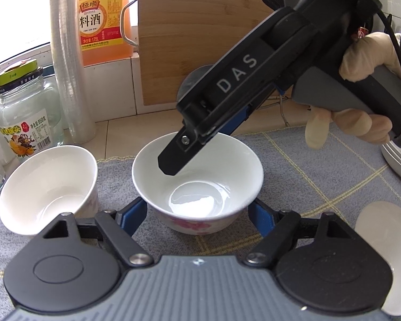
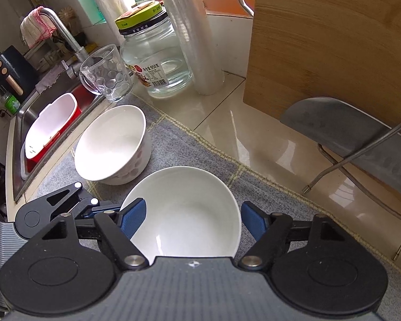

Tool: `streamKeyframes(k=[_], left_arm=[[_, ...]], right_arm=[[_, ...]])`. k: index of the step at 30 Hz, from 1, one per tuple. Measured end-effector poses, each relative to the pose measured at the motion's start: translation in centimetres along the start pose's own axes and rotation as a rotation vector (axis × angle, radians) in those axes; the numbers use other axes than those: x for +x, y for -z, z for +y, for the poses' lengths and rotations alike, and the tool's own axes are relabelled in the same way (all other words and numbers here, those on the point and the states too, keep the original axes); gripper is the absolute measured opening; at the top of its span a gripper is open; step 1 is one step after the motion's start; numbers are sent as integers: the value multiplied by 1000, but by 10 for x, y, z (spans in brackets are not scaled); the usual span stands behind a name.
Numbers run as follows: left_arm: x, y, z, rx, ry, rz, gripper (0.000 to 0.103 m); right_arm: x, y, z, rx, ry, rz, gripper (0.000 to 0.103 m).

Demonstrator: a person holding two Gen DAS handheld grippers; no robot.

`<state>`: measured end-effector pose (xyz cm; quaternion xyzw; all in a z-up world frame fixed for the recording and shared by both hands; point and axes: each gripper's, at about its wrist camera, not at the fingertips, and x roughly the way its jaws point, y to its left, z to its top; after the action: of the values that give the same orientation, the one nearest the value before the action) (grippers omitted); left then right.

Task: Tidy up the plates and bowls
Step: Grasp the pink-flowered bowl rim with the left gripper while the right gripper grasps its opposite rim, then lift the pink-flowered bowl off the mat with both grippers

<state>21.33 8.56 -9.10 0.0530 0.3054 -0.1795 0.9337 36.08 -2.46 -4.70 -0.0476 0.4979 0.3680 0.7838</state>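
A: In the left wrist view, going left to right, what do we have?

B: At the far left we see a glass jar [image 1: 26,107] with a green lid, then a tilted white bowl [image 1: 49,190] at lower left on the grey checked mat [image 1: 307,176]. At the centre stands the flowered bowl [image 1: 197,179], upright on the mat. Our left hand-held gripper [image 1: 197,215] sits at the bottom centre, spread wide, one blue pad on each side of that bowl's base; we cannot tell whether the pads touch it.

A: And the right one?

B: The right hand-held gripper [image 1: 171,163] comes in from the upper right, held by a gloved hand [image 1: 366,101]. One black finger tip hangs over the bowl's far rim, inside its opening. From this angle we cannot tell how far its jaws stand apart.

A: Does the right wrist view settle that?

B: Yes. There its blue pads [image 2: 133,216] stand wide, with the flowered bowl between them at the bottom centre. At the left of that frame we see the sink [image 2: 53,101], then the tilted bowl, a glass mug [image 2: 107,75] and the jar, and a wooden cutting board [image 2: 334,53] at the upper right, all on the worktop [image 2: 248,123].
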Motion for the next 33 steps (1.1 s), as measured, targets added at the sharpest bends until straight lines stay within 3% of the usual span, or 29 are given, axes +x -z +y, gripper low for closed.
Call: streamKeyframes(k=[23,33], left_arm=[[-4,-3,0,13,3,24,82],[-26,-13,-5,57,13,45,82]], right_arm=[[3,-2,4,1,-26,10,81],[-14,4,13,20,-45,0,81]])
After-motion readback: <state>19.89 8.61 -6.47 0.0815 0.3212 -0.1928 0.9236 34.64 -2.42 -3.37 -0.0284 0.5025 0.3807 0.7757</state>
